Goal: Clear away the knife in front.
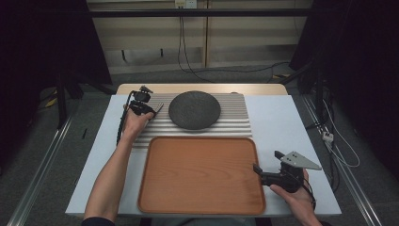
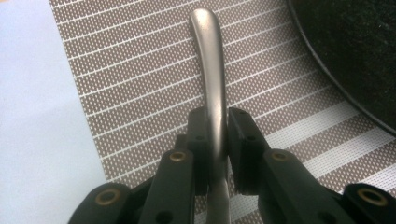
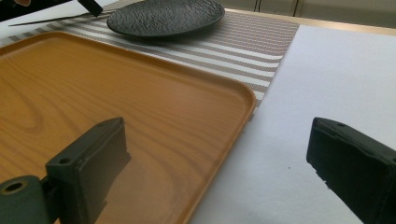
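Observation:
My left gripper [image 1: 149, 112] [image 2: 217, 126] is shut on a slim metal cutlery piece [image 2: 211, 70] [image 1: 158, 109], held over the striped placemat [image 1: 235, 120] [image 2: 140, 70] just left of the dark round plate [image 1: 194, 109] [image 2: 355, 51]. The rounded handle end points away from the jaws; the other end is hidden under the gripper. My right gripper [image 1: 267, 161] [image 3: 219, 154] is open and holds nothing, straddling the right rim of the wooden tray [image 1: 200, 174] [image 3: 116, 88]. The plate [image 3: 163, 16] lies beyond the tray in the right gripper view.
The placemat [image 3: 252, 46] lies on a white table cover [image 1: 291, 122] [image 3: 336, 74], and the tray overlaps the mat's near edge. Cables run across the floor behind and to the right of the table.

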